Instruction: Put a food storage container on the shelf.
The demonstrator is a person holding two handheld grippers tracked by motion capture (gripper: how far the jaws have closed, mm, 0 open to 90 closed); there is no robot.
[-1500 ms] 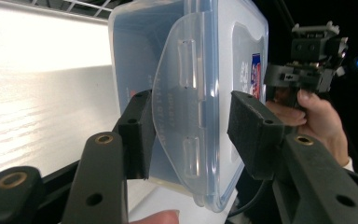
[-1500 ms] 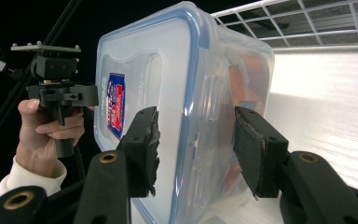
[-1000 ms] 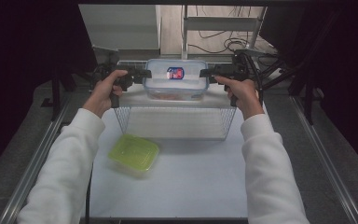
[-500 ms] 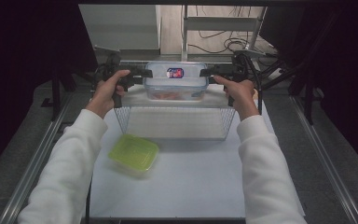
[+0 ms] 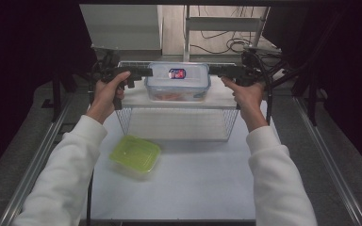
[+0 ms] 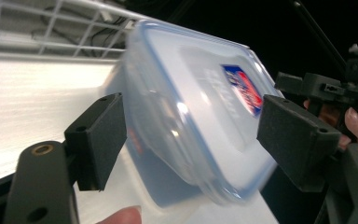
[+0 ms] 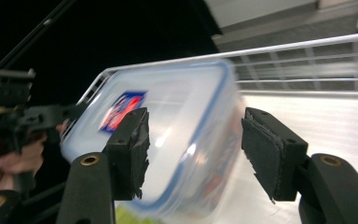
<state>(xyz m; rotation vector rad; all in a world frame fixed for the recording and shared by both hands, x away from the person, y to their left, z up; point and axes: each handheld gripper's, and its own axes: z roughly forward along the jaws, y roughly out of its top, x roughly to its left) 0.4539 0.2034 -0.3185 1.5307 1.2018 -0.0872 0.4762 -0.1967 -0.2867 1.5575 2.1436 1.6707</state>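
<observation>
High view puts the left tongs (image 5: 143, 73) at the left end of a clear lidded container (image 5: 179, 81) and the right tongs (image 5: 214, 71) at its right end. Both have just been opening. In the left gripper view the left tongs (image 6: 191, 135) stand apart with the container's end (image 6: 186, 126) between them, the pads off the plastic. In the right gripper view the right tongs (image 7: 193, 149) gape the same way round the other end (image 7: 177, 135), clear of it. So neither pair is gripping.

The container sits on top of a white wire rack (image 5: 179, 125) at the back of the white table (image 5: 193, 188), its lid on and a red-and-blue label facing up; something orange-red shows faintly inside. A yellow-green box (image 5: 135, 154) lies on the table near the left forearm, well apart from the rack.

The container looks like stiff, smooth plastic, probably light and slippery under the pads. Its walls would likely flex and slide if squeezed hard. The firmest hold is probably at the short ends, just under the blue-edged lid rim, with both pairs lifting level together.
</observation>
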